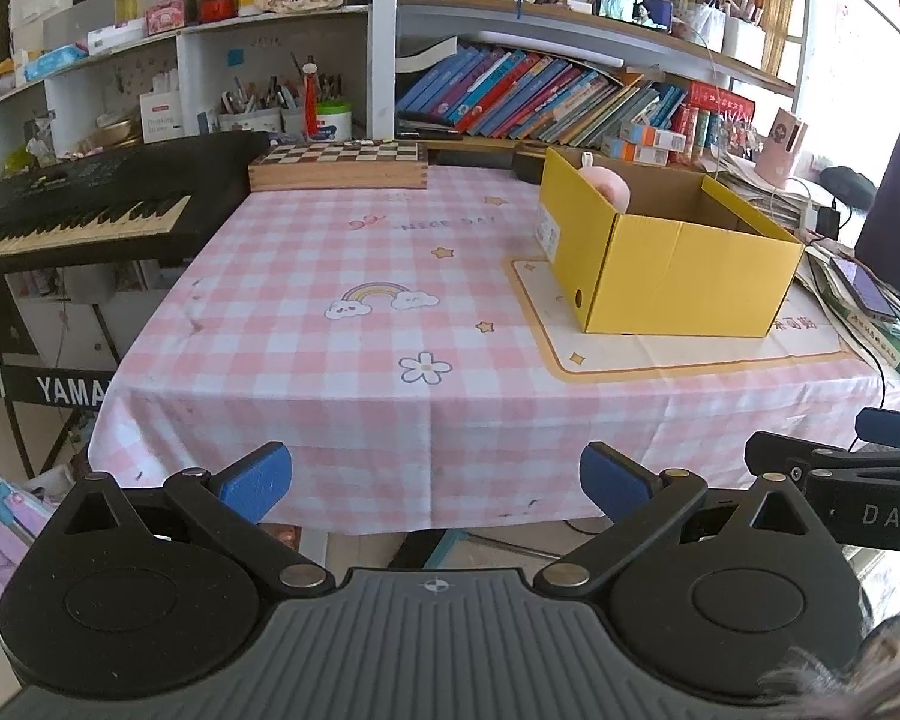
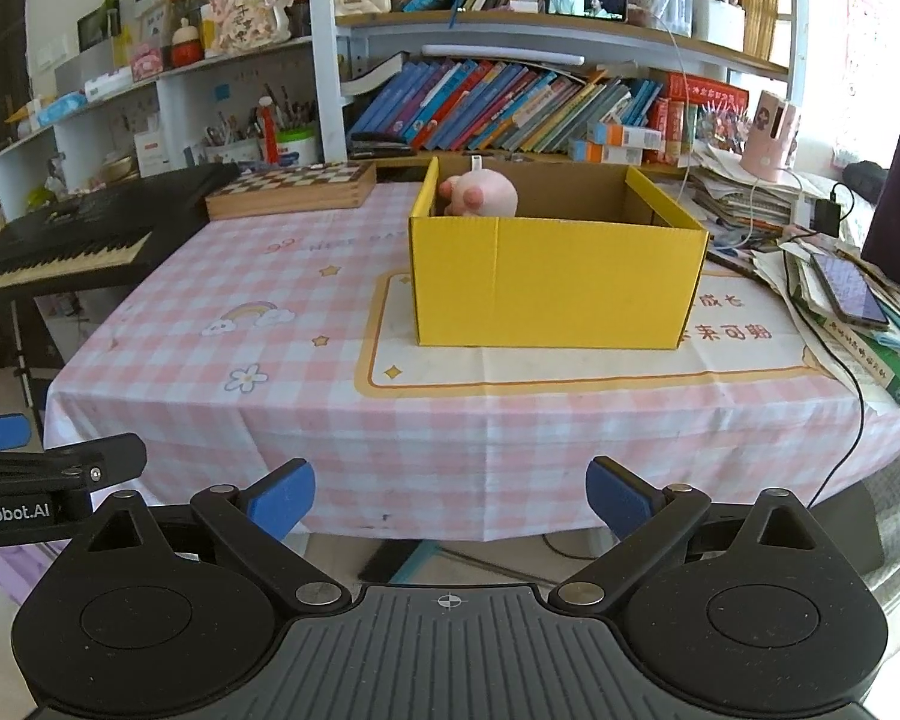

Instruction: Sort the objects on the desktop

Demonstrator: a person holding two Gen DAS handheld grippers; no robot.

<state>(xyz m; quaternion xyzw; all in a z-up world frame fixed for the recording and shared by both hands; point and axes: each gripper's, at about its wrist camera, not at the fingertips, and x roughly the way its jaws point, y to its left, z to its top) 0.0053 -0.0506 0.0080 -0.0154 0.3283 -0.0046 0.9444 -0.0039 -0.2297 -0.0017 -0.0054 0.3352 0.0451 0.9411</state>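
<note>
Both grippers, left gripper (image 1: 435,480) and right gripper (image 2: 450,495), hang wide open and empty off the table's near edge, with the yellow box (image 2: 555,285) (pink plush (image 2: 480,195) inside) ahead, closer to the right one, long side across.

pink plush toy (image 2: 480,195) half hidden by yellow box (image 2: 558,288) wall — box floor unseen

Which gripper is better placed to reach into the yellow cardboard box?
Right, probably. The right gripper faces the yellow cardboard box almost head-on; from the left gripper it sits off to the right. Both are open and empty.
</note>
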